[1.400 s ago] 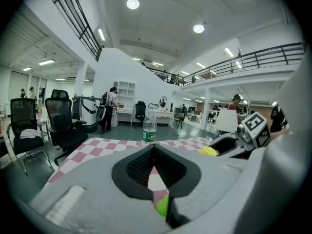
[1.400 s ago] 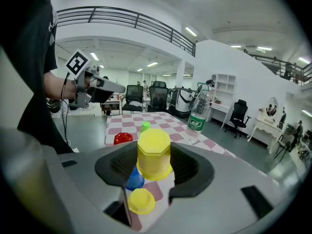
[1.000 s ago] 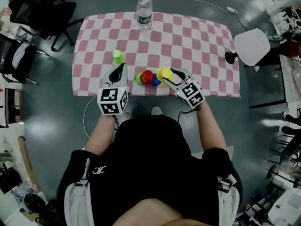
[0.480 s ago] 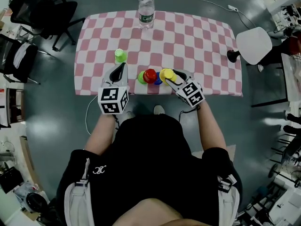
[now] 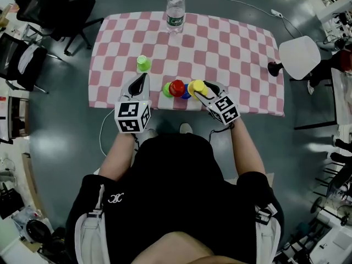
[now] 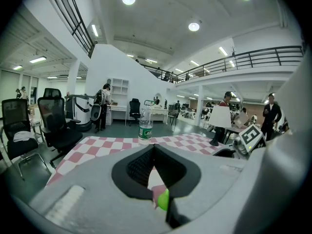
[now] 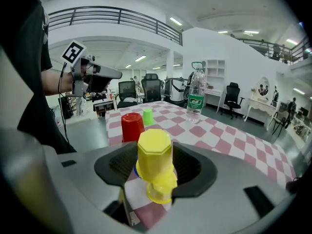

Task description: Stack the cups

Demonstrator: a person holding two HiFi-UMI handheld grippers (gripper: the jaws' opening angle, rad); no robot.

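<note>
On the pink-and-white checked table (image 5: 231,48) a yellow cup (image 5: 194,84) sits upside down between my right gripper's (image 5: 196,88) jaws, near the front edge. The right gripper view shows the pads against the yellow cup's (image 7: 155,155) sides, with a blue rim (image 7: 136,173) and another yellow piece (image 7: 162,191) under it. A red cup (image 5: 176,87) stands upside down just left of it, with a green cup (image 5: 166,90) beside that and a blue cup (image 5: 184,96) in front. A lone green cup (image 5: 143,63) stands farther back left. My left gripper (image 5: 143,77) is shut and holds nothing, left of the cluster.
A water bottle (image 5: 176,10) stands at the table's far edge. A white lamp (image 5: 300,54) on a dark stand sits off the right edge. Office chairs (image 5: 38,10) crowd the floor to the left.
The head view has drifted a little, so the table sits slightly further right in the picture. Both grippers and all the cups hold their places.
</note>
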